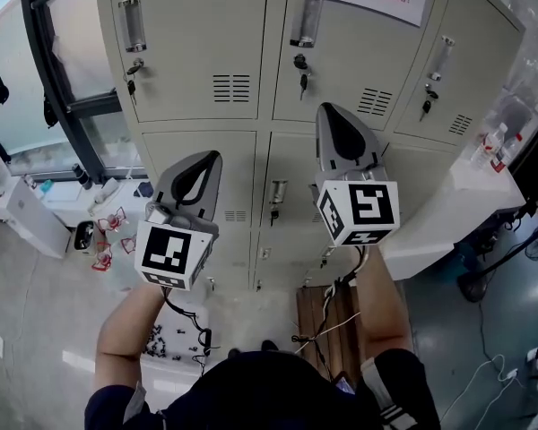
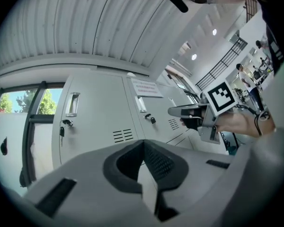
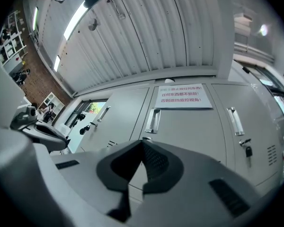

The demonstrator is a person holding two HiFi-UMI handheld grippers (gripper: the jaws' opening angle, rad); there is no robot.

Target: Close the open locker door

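The person is holding the left gripper (image 1: pixel 206 170) and the right gripper (image 1: pixel 339 125) up in front of the grey lockers (image 1: pixel 193 43), and both are keeping their jaws pressed together with nothing between them. The locker doors (image 1: pixel 359 70) that are showing are all lying flush with their frames, with keys (image 1: pixel 302 81) hanging in the locks. The right gripper is pointing toward the upper middle door carrying the paper notice (image 3: pixel 182 96), while the left gripper is facing the upper left door, and neither is touching the lockers.
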